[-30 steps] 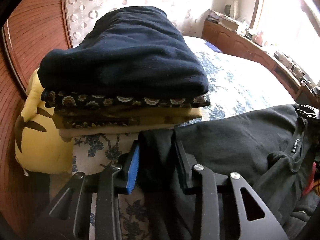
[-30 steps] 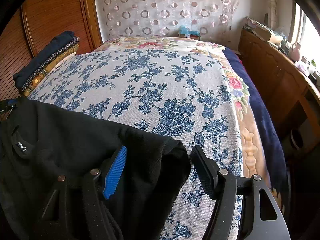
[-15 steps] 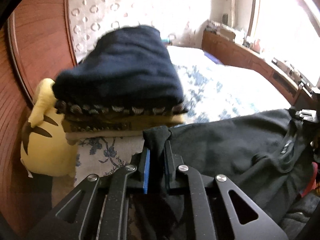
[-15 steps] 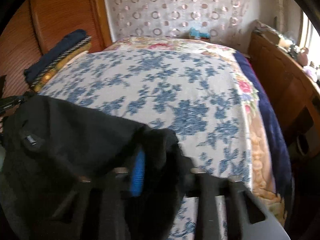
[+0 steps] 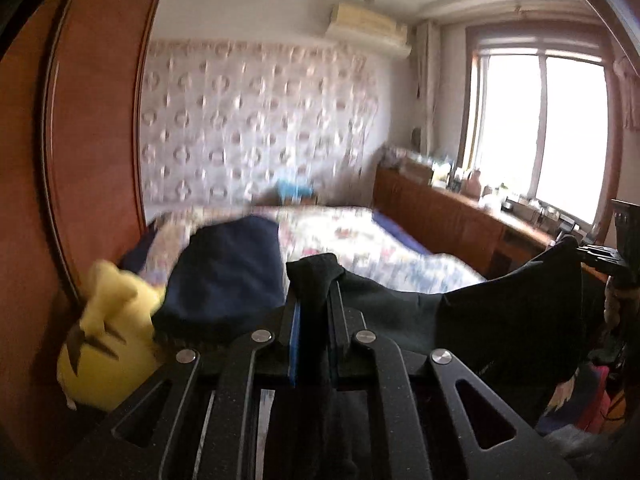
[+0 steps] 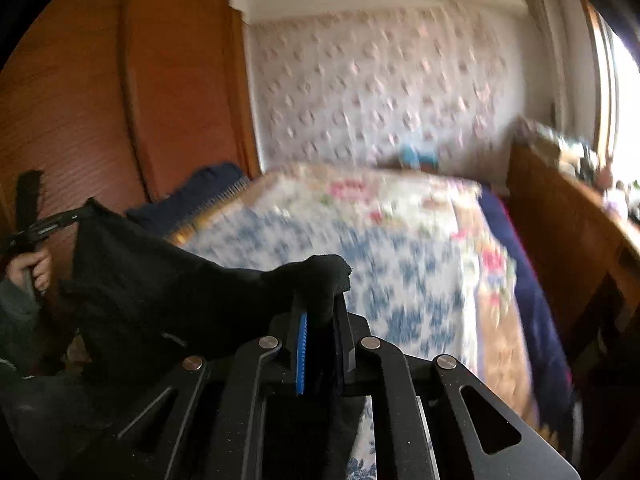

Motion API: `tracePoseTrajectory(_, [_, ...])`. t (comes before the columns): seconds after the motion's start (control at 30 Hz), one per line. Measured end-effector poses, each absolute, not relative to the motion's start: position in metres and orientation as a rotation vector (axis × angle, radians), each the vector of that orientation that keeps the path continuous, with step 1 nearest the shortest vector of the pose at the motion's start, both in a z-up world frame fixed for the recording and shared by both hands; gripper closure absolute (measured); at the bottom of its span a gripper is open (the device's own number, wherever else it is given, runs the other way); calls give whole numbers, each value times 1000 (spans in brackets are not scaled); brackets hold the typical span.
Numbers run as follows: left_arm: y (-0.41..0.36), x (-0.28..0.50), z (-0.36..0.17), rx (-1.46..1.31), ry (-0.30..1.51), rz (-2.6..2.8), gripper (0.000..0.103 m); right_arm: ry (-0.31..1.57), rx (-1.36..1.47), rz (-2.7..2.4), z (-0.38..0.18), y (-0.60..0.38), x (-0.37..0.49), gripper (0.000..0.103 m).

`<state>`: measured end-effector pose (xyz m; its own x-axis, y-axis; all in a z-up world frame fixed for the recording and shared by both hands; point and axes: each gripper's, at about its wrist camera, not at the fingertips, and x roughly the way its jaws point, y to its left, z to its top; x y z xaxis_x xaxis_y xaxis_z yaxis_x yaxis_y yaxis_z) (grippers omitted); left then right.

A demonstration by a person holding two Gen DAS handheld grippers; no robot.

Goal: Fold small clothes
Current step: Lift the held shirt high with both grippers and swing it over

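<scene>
The left gripper (image 5: 314, 316) and right gripper (image 6: 320, 320) each pinched a corner of the black garment (image 5: 500, 312), the right's jaws closing tighter. Both pointed slightly downward, holding it stretched between them in the air above the floral bedspread (image 6: 400, 248).

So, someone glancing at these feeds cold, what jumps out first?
The black garment strung between the two grippers, the left gripper and right gripper each clamped on a corner of it. Behind it, the floral bedspread, with a yellow plush toy beside folded clothes at left.
</scene>
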<state>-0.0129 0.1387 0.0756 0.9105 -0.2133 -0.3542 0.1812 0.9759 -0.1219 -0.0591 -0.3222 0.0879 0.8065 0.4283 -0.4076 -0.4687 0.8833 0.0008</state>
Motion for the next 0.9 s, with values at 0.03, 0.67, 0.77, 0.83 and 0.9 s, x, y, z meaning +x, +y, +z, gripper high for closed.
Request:
tracePoseTrajectory(0.03, [139, -17, 86, -86, 348, -203, 92, 385, -107, 484, 99, -323, -67, 93])
tracePoseTrajectory(0.67, [153, -39, 211, -11, 32, -180, 92, 41, -179, 435, 247, -336, -153, 93])
tracePoseTrajectory(0.77, [151, -43, 220, -2, -5, -177, 92, 6, -196, 412, 259, -338, -166, 93])
tracePoseTrajectory(0.83, [150, -47, 226, 2, -27, -179, 92, -17, -207, 398, 261, -336, -178, 93])
tracePoseTrajectory(0.9, [148, -49, 230, 15, -38, -178, 92, -40, -215, 382, 265, -336, -188, 93])
